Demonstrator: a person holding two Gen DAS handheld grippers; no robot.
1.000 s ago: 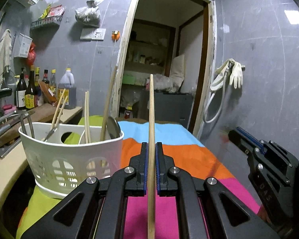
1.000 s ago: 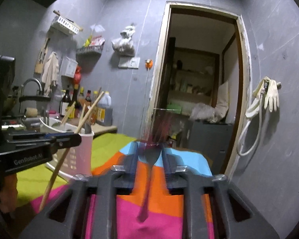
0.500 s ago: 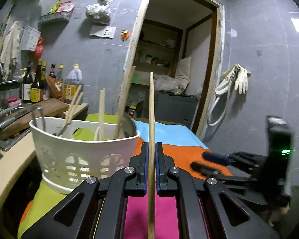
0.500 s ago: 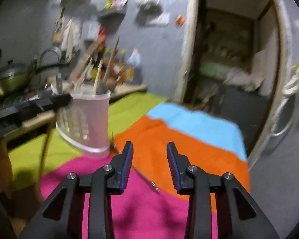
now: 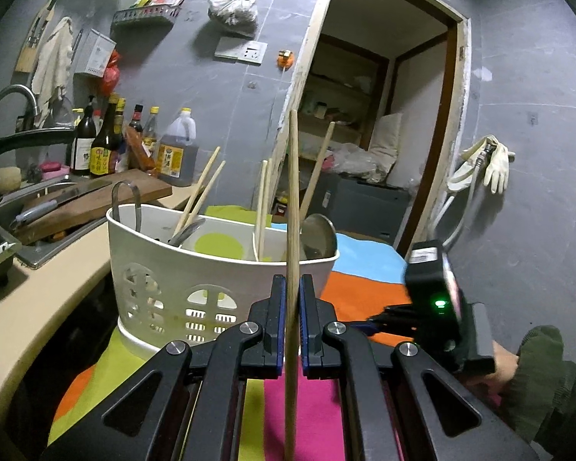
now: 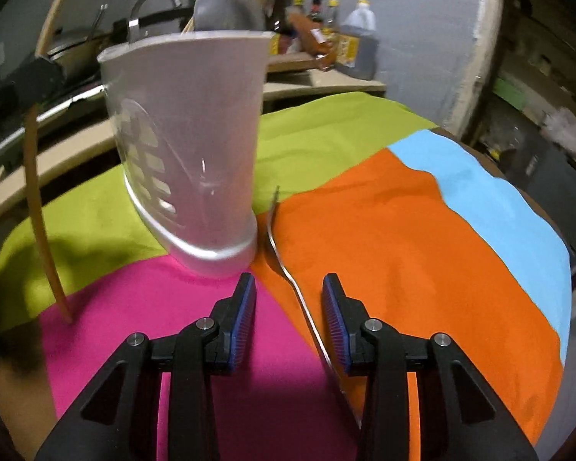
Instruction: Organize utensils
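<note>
Lower end of the chopstick [image 5: 292,207] cut off by the bottom edge in the left wrist view. Handle end of the fork [image 6: 288,269] lost behind the right tongs [image 6: 289,297] near the bottom edge; tines too blurred to count. White utensil basket [image 6: 188,130] smeared by motion blur; contents in the right wrist view past telling. Bottle labels [image 5: 100,157] too small to read. Fingertips of the right tongs hidden behind the left tongs [image 5: 292,307] in the left wrist view.
</note>
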